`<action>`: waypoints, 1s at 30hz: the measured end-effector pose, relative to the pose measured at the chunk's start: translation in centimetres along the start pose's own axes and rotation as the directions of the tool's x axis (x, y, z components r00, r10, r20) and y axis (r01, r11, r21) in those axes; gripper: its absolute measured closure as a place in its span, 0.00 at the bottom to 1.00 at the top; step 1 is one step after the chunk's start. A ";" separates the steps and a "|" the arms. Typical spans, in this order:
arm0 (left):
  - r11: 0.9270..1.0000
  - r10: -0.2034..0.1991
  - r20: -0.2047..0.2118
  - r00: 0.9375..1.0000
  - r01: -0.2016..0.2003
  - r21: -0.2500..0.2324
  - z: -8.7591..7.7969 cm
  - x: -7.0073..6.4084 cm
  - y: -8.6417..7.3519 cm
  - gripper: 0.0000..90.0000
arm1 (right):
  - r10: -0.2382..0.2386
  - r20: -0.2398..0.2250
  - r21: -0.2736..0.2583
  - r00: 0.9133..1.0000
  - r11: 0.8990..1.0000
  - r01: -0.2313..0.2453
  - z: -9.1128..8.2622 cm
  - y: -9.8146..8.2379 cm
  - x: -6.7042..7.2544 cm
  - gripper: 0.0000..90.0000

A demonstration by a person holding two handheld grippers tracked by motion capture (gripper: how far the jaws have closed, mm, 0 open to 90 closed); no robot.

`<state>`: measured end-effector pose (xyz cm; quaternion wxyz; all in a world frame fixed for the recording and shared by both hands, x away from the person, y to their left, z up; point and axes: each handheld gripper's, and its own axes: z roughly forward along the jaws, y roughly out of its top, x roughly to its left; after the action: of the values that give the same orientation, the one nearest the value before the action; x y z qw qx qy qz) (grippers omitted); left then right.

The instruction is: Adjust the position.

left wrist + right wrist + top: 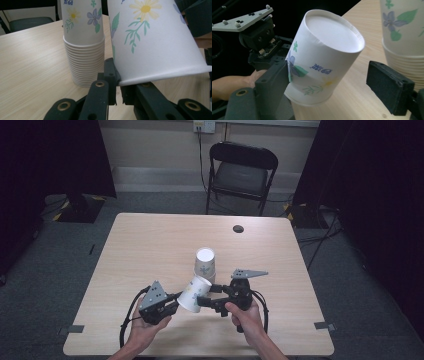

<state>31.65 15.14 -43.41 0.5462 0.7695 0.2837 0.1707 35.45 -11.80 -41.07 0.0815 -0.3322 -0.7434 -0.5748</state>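
Observation:
A flowered white paper cup (194,294) hangs tilted above the table's front, base toward the right gripper. My left gripper (179,296) is shut on the cup's rim; in the left gripper view the jaws (116,80) pinch the rim of the cup (155,42) from below. My right gripper (207,295) is open, with one jaw on each side of the cup's base end (332,37). Its left jaw sits against the cup wall and its right jaw stands apart. A stack of upside-down cups (205,262) stands just behind, also seen as the stack (83,50) and the stack (404,37).
The light wooden table (150,245) has a round cable hole (238,228) near its far edge. A black folding chair (242,167) stands beyond it. Dark curtains flank both sides, and cables lie on the grey floor.

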 end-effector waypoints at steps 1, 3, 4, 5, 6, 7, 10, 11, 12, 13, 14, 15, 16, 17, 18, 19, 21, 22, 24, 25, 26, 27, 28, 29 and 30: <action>1.000 -0.004 0.002 1.000 0.004 0.004 0.0 0.1 0.0 0.95 | -0.015 0.015 0.000 1.000 1.000 0.015 -0.2 0.0 0.0 0.21; 1.000 -0.016 0.007 1.000 0.016 0.010 0.0 0.3 -0.1 0.94 | -0.041 0.039 0.002 0.998 0.999 0.041 -0.6 0.1 0.0 0.22; 1.000 -0.024 0.011 1.000 0.023 0.014 0.0 0.4 -0.2 0.94 | -0.052 0.048 0.001 0.997 0.999 0.053 -0.8 0.1 0.0 0.23; 1.000 -0.025 0.011 1.000 0.025 0.012 0.0 0.5 -0.2 0.94 | -0.060 0.055 0.003 0.997 0.998 0.060 -1.0 0.1 0.0 0.23; 0.999 -0.029 0.015 0.999 0.029 0.018 0.0 0.6 -0.2 0.94 | -0.070 0.066 0.003 0.995 0.998 0.070 -1.1 0.2 0.0 0.23; 0.999 -0.033 0.023 0.999 0.032 0.024 0.0 0.7 -0.2 0.95 | -0.077 0.072 0.004 0.994 0.997 0.077 -1.3 0.2 0.0 0.22; 0.998 -0.054 0.028 0.998 0.053 0.037 0.2 0.8 -0.4 0.94 | -0.085 0.075 0.002 0.994 0.996 0.085 -1.7 0.1 0.0 0.22; 0.998 -0.056 0.035 0.998 0.055 0.040 0.3 0.9 -0.4 0.94 | -0.097 0.082 0.007 0.992 0.995 0.097 -1.8 0.1 0.1 0.22; 0.997 -0.060 0.041 0.997 0.058 0.045 0.4 1.0 -0.5 0.94 | -0.116 0.090 0.012 0.989 0.993 0.115 -1.9 0.1 0.2 0.22; 0.997 -0.061 0.048 0.997 0.059 0.048 0.4 1.0 -0.5 0.94 | -0.128 0.097 0.014 0.987 0.992 0.128 -2.1 0.1 0.3 0.22; 0.996 -0.065 0.053 0.996 0.062 0.061 0.5 1.1 -0.6 0.94 | -0.141 0.101 0.017 0.985 0.990 0.140 -2.2 0.1 0.4 0.22; 0.996 -0.066 0.059 0.996 0.062 0.071 0.6 1.1 -0.6 0.94 | -0.155 0.106 0.018 0.982 0.988 0.154 -2.3 0.1 0.5 0.23; 0.995 -0.065 0.065 0.996 0.060 0.076 0.7 1.1 -0.7 0.94 | -0.175 0.110 0.016 0.978 0.985 0.174 -2.5 0.1 0.6 0.23; 0.994 -0.063 0.077 0.995 0.056 0.092 0.8 1.1 -0.7 0.94 | -0.188 0.105 0.012 0.977 0.982 0.187 -2.6 0.1 0.7 0.24; 0.993 -0.062 0.083 0.995 0.054 0.104 0.9 1.1 -0.8 0.94 | -0.205 0.096 0.006 0.974 0.979 0.205 -2.6 0.2 0.9 0.26; 0.993 -0.060 0.090 0.994 0.050 0.111 1.1 1.1 -0.8 0.94 | -0.222 0.099 0.006 0.970 0.975 0.223 -2.7 0.3 1.1 0.27; 0.990 -0.058 0.092 0.994 0.045 0.131 1.3 1.1 -0.9 0.94 | -0.268 0.109 0.022 0.957 0.963 0.267 -2.7 0.5 1.5 0.29; 0.989 -0.060 0.095 0.994 0.046 0.142 1.4 1.0 -0.9 0.94 | -0.282 0.112 0.027 0.953 0.959 0.281 -2.6 0.6 1.8 0.29; 0.985 -0.063 0.106 0.992 0.044 0.169 1.6 1.0 -1.0 0.94 | -0.314 0.110 0.038 0.943 0.949 0.312 -2.4 0.7 2.2 0.32; 0.980 -0.063 0.121 0.991 0.039 0.193 1.8 1.1 -1.1 0.94 | -0.328 0.107 0.042 0.938 0.945 0.326 -2.2 0.8 2.4 0.33; 0.978 -0.061 0.116 0.991 0.036 0.205 1.9 1.0 -1.2 0.94 | -0.338 0.110 0.038 0.935 0.941 0.336 -2.1 0.9 2.5 0.34; 0.976 -0.063 0.124 0.990 0.036 0.214 2.0 0.9 -1.2 0.94 | -0.339 0.105 0.023 0.935 0.941 0.339 -2.1 0.9 2.5 0.35; 0.974 -0.064 0.133 0.989 0.033 0.222 2.1 0.8 -1.2 0.94 | -0.340 0.089 0.018 0.936 0.940 0.340 -1.9 1.0 2.5 0.35; 0.974 -0.062 0.139 0.988 0.029 0.223 2.2 0.8 -1.2 0.94 | -0.351 0.082 0.029 0.933 0.936 0.350 -1.7 1.1 2.6 0.37; 0.973 -0.063 0.146 0.987 0.028 0.230 2.3 0.7 -1.1 0.94 | -0.373 0.083 0.046 0.924 0.928 0.370 -1.4 1.1 2.8 0.38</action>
<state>33.20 14.14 -45.30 0.4784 0.8309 0.2764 0.0655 33.61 -11.85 -38.35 -0.0575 -0.2098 -0.8042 -0.5531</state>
